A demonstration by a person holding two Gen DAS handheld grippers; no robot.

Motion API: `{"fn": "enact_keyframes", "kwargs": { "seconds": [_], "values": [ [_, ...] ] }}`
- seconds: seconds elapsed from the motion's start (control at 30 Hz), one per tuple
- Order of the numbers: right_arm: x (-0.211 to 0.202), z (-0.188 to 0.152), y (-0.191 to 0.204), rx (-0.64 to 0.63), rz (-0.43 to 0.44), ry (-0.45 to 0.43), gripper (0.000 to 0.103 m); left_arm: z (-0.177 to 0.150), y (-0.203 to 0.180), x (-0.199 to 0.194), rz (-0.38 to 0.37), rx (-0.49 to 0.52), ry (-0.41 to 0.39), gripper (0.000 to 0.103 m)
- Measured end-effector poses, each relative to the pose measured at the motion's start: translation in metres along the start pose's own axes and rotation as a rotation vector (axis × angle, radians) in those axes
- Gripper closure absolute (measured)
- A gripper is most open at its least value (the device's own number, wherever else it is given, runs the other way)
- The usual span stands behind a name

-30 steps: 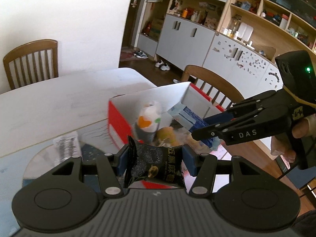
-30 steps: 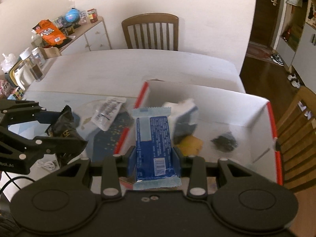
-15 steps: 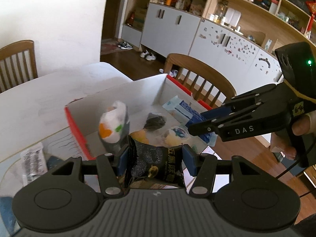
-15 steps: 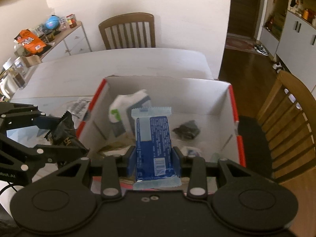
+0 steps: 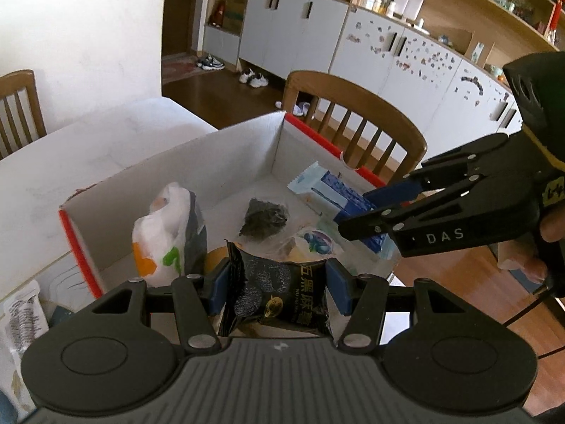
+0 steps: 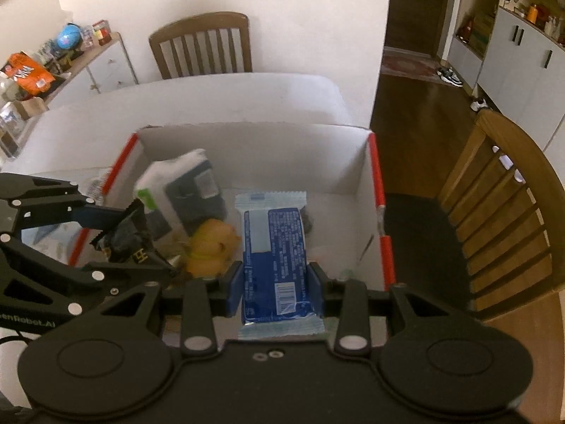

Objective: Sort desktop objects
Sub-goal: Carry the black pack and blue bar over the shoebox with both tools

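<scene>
The left gripper is clamped on a black snack packet at lower centre; the right gripper pinches a blue wrapper. Both hang over the red-edged box (already holding a few items). Best to lower each into a free patch of floor before letting go.

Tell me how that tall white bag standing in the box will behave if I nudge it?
The white bag looks soft and crinkly, so it will probably give rather than slide. It stands tall and leans in the box, so a nudge would likely topple it.
</scene>
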State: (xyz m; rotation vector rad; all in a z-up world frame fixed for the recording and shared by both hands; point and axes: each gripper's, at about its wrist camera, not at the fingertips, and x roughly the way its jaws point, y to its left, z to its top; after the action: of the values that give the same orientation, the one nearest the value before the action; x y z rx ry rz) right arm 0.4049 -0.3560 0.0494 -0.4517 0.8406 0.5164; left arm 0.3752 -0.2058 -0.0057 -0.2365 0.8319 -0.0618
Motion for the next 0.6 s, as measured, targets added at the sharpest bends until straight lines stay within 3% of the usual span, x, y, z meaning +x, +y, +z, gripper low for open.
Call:
{"fn": "enact_keyframes", "kwargs": {
  "seconds": [0.6],
  "values": [
    [0.058, 0.008, -0.002, -0.034, -0.05, 0.067, 0.066, 0.008, 0.011, 0.043, 0.021, -0.013, 0.096, 0.047]
  ]
}}
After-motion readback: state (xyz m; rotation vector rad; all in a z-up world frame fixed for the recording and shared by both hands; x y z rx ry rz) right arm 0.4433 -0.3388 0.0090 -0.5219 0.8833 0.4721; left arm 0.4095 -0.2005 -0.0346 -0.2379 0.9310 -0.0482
